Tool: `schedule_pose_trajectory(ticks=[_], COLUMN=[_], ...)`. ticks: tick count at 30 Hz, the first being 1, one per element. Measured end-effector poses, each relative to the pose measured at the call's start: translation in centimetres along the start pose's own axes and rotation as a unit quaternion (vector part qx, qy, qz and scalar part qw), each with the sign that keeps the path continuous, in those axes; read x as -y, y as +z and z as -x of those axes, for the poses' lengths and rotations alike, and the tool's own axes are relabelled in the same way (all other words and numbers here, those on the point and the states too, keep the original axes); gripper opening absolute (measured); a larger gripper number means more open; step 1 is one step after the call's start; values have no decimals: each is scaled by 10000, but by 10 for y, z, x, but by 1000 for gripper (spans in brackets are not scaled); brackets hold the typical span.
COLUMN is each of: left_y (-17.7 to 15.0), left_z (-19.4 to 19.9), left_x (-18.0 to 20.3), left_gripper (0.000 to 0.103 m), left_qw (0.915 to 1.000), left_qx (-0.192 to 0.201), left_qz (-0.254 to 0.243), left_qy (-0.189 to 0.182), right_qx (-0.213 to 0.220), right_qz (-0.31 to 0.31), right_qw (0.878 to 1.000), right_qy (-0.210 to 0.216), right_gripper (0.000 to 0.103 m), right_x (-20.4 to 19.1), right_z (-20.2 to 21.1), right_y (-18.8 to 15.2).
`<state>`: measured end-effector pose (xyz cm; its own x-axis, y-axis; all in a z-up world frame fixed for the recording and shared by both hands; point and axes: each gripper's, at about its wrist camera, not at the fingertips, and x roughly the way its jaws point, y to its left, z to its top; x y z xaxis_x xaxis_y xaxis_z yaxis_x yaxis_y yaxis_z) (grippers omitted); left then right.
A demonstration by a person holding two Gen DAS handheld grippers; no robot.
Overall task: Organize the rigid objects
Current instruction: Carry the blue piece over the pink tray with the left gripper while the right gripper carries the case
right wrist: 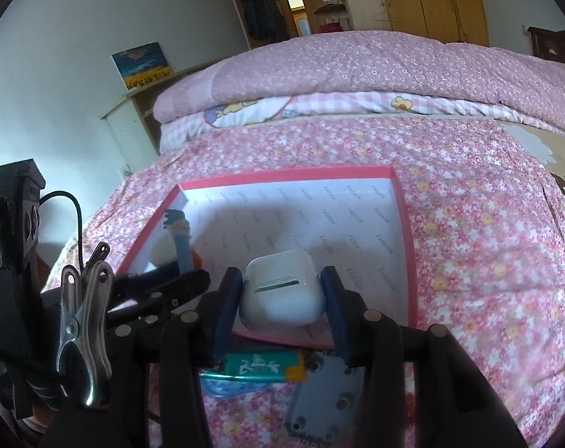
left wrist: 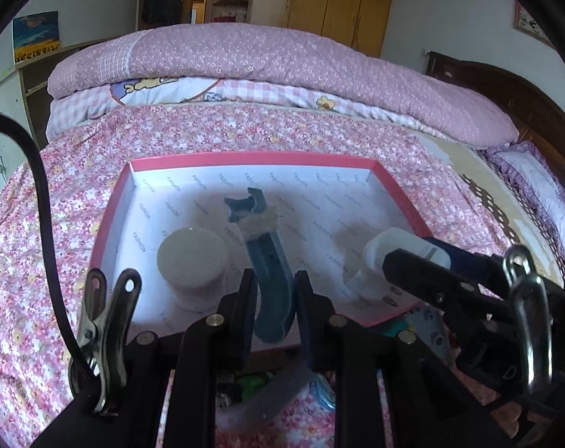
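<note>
A pink-rimmed box [left wrist: 106,220] with a white printed lining lies on the flowered bedspread. My left gripper [left wrist: 273,291] is shut on a curved blue wrench-like tool [left wrist: 269,261] with tape around its neck, held over the box's near side. A round white lid-like object [left wrist: 192,261] rests in the box to the left of the tool. My right gripper [right wrist: 282,291] is shut on a white charger plug [right wrist: 280,295] above the box's [right wrist: 409,239] near edge. In the left wrist view the plug [left wrist: 379,261] and right gripper show at the right. The blue tool [right wrist: 179,240] shows at the left of the right wrist view.
A green packet [right wrist: 260,367], a grey metal plate with holes [right wrist: 327,403] and a clear blue-tinted item [right wrist: 217,384] lie on the bedspread just in front of the box. Folded pink quilts [left wrist: 282,71] are stacked behind it. A wooden headboard [left wrist: 506,93] stands at the right.
</note>
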<state>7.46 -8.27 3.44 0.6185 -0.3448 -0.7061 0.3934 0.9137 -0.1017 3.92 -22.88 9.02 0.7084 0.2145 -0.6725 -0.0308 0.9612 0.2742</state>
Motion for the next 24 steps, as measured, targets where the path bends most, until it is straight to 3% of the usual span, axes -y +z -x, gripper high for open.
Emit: schedule_pose_trajectory(ticks=[11,17,24], left_y=[-1,2,0], left_z=[-32,-38,-39], left_x=[-11,-6,0], left_gripper=[21,21,32], left_qw=[9993,9994,9994], left_qx=[-337,-293,-248], left_qz=[140,-37,-144], left_qy=[42,155,169], right_qx=[-107,-72,-18], right_qz=[-4,-43,-72], right_qw=[9998,9999,9999], right_qy=[-162,-133,-154], right_gripper=[44,44,45], right_x=[11,12,10], right_z=[-21,-27,-32], right_y=[-3,0,3])
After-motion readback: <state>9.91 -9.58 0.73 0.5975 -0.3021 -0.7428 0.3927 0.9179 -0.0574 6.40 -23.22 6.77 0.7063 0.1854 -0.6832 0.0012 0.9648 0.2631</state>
